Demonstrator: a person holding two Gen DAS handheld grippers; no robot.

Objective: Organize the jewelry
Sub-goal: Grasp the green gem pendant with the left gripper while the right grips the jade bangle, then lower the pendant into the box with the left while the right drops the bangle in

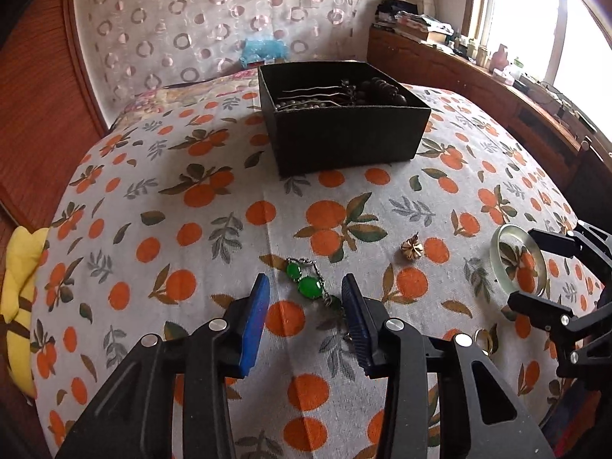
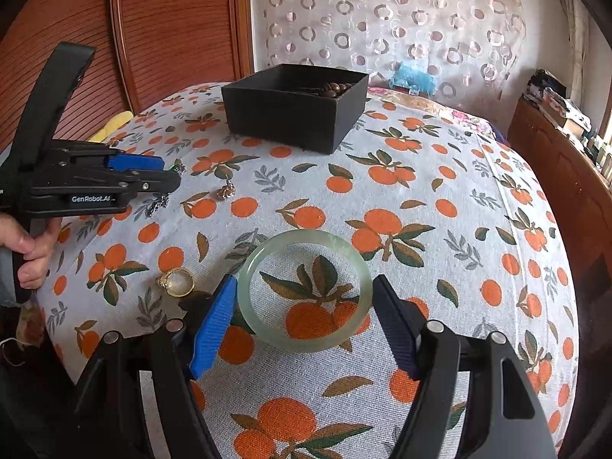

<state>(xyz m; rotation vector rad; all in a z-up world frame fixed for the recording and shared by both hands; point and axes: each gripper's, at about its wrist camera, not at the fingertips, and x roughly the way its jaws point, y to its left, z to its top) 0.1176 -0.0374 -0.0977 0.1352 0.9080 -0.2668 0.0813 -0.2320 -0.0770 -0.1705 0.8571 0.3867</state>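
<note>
A green-stone bracelet [image 1: 310, 285] lies on the orange-print cloth between the open fingers of my left gripper [image 1: 306, 287]. A pale jade bangle [image 2: 304, 288] lies flat between the open fingers of my right gripper [image 2: 304, 294]; it also shows in the left wrist view [image 1: 518, 260]. A gold ring [image 2: 176, 281] lies left of the bangle. A small gold flower piece [image 1: 412, 248] lies between the two grippers, also in the right wrist view [image 2: 225, 192]. A black box [image 1: 340, 114] holding dark beads and hairpins stands farther back, also in the right wrist view [image 2: 294, 105].
The cloth covers a rounded table [image 2: 459, 199]. A wooden cabinet [image 1: 478, 88] with clutter runs along the right under a window. A slatted wooden panel [image 2: 164, 26] and a patterned curtain [image 1: 214, 19] stand behind. A yellow cushion [image 1: 19, 298] lies at the left edge.
</note>
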